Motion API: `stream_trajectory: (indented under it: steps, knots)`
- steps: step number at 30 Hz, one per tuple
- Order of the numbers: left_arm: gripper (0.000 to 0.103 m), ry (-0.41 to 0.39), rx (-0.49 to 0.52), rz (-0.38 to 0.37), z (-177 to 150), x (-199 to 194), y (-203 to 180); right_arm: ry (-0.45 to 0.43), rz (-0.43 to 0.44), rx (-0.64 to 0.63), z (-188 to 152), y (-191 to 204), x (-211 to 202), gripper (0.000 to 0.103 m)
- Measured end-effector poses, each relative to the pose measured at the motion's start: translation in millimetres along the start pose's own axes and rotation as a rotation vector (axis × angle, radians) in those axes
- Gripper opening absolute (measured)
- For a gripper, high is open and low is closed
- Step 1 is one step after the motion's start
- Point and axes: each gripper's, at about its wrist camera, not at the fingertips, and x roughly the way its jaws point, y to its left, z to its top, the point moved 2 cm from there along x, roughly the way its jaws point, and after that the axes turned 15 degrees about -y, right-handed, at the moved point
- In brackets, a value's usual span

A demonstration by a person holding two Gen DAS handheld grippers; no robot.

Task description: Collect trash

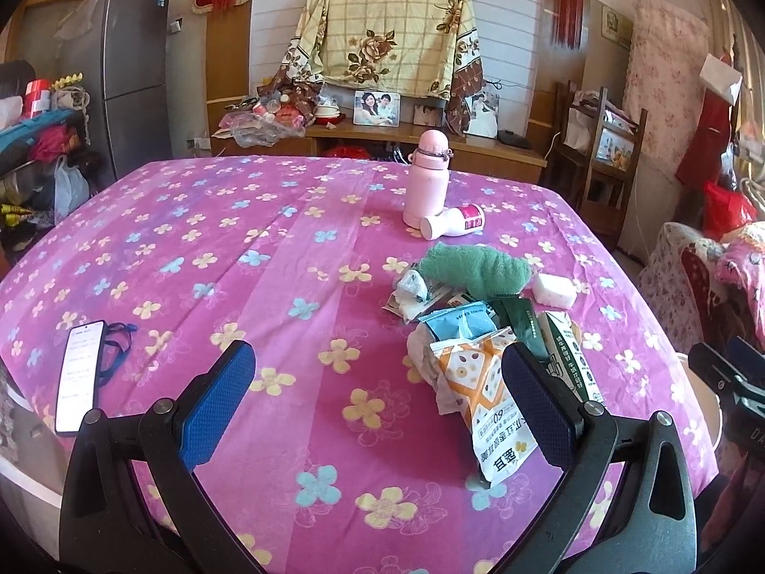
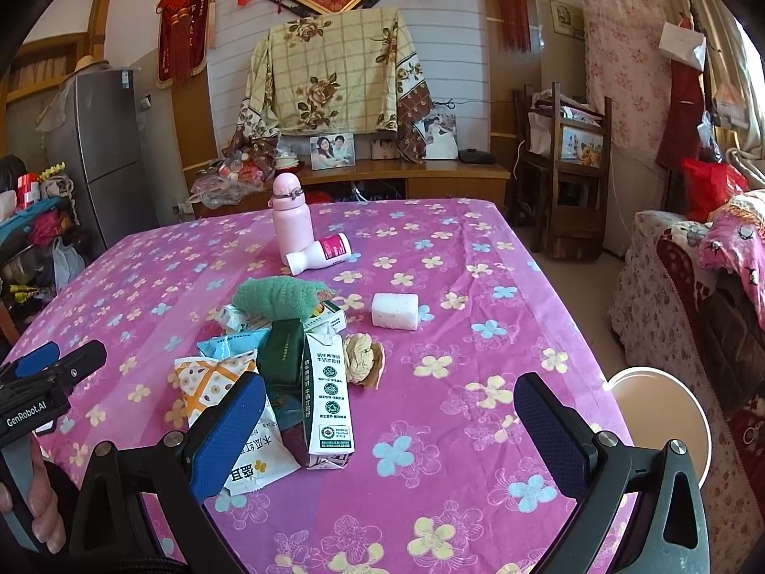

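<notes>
Both grippers, left gripper (image 1: pixel 377 411) and right gripper (image 2: pixel 389 435), are held wide apart and empty, poised over the wrapper pile (image 2: pixel 267 382), apparently for a first pick.

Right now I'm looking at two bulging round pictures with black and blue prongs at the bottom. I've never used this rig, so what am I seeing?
Those prongs are tongs, one pair held in each of a person's hands, and each pair carries a wide-angle camera looking along its blue pads. One picture is from the left tongs, the other from the right tongs. Both pairs are open and hold nothing.

Below is a table under a pink flowered cloth. On it lies a heap of trash: an orange snack bag, a white milk carton and a crumpled paper ball. Nearby are a green towel, a white sponge, an upright pink flask, a tipped white bottle and a phone.
</notes>
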Motion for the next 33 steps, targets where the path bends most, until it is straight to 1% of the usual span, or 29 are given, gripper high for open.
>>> stream_trajectory:
  steps: [5,12,22,33]
  knots:
    - [0.102,-0.007,-0.003,0.004,0,-2,0,-0.016,0.004,0.019,0,0,0,0.103]
    - [0.102,-0.005,0.003,0.010,1,-1,0,-0.020,0.006,0.012,-2,1,1,0.103]
    - [0.102,-0.007,0.016,0.026,2,3,-3,-0.015,0.013,0.017,-3,2,2,0.103]
    - [0.102,-0.026,0.021,0.033,6,1,-4,0.010,-0.005,-0.004,-5,5,12,0.103]
